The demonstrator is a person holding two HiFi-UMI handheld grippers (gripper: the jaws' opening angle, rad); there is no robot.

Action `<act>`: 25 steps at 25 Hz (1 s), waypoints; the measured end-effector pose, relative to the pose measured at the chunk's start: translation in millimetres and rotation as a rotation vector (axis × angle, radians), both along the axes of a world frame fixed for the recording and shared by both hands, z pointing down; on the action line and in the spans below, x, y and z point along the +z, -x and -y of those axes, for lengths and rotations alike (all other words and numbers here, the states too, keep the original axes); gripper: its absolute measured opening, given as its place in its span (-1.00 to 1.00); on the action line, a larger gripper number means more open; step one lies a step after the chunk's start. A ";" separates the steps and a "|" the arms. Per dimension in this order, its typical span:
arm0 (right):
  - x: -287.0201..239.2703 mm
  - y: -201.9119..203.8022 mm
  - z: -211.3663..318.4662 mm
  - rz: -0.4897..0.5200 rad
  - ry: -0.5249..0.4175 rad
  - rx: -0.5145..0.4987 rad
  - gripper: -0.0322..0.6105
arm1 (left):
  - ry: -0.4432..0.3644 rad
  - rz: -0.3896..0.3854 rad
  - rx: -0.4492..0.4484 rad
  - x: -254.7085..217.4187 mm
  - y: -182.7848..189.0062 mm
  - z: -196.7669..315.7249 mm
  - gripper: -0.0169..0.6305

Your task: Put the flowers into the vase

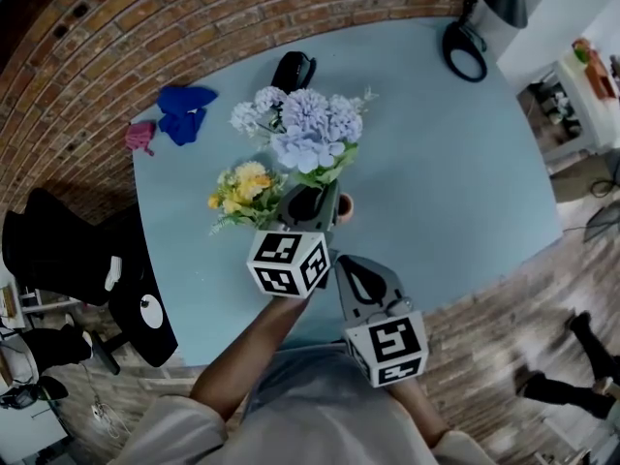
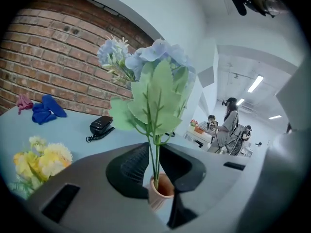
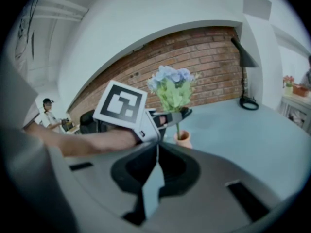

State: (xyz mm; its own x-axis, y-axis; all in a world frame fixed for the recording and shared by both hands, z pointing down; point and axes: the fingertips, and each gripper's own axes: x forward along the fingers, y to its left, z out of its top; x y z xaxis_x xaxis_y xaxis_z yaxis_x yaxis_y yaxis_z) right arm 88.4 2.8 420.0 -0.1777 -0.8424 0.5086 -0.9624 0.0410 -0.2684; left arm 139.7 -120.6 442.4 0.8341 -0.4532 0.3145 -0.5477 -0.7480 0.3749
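Now my left tongs (image 2: 154,155) stand slack around the upright stems of the pale blue flowers (image 2: 155,76) seated in the small terracotta vase (image 2: 160,192), so the yellow bouquet (image 1: 242,190), lying toward the left edge of the blue tabletop (image 1: 455,163), is nearer them than my clenched, empty right tongs (image 1: 360,281).

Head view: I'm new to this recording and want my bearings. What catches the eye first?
A bunch of pale blue flowers stands at the middle of the blue table, its stems in a small terracotta vase and between the slightly parted jaws of the left gripper. A yellow bunch lies just left of it, and the right gripper, shut and empty, hangs nearer the person.
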 end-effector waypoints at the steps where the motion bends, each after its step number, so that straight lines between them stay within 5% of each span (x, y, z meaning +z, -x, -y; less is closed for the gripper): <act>1: -0.1 0.7 -0.2 0.000 0.000 -0.001 -0.83 | 0.001 0.007 -0.004 0.9 1.5 0.0 -0.71; 14: -0.3 8.5 0.5 0.001 -0.009 -0.018 -0.83 | 0.040 0.007 0.008 11.5 15.2 -8.4 -0.33; 25: -5.3 2.3 -5.0 0.001 -0.017 0.002 -0.83 | 0.047 -0.003 0.032 18.7 27.1 -21.6 -0.26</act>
State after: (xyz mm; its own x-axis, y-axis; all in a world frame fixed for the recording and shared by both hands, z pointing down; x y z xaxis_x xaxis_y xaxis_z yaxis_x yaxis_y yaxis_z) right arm 86.1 7.7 414.7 -0.1768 -0.8515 0.4937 -0.9622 0.0439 -0.2689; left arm 112.6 -99.0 461.1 0.8489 -0.4110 0.3324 -0.5226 -0.7466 0.4116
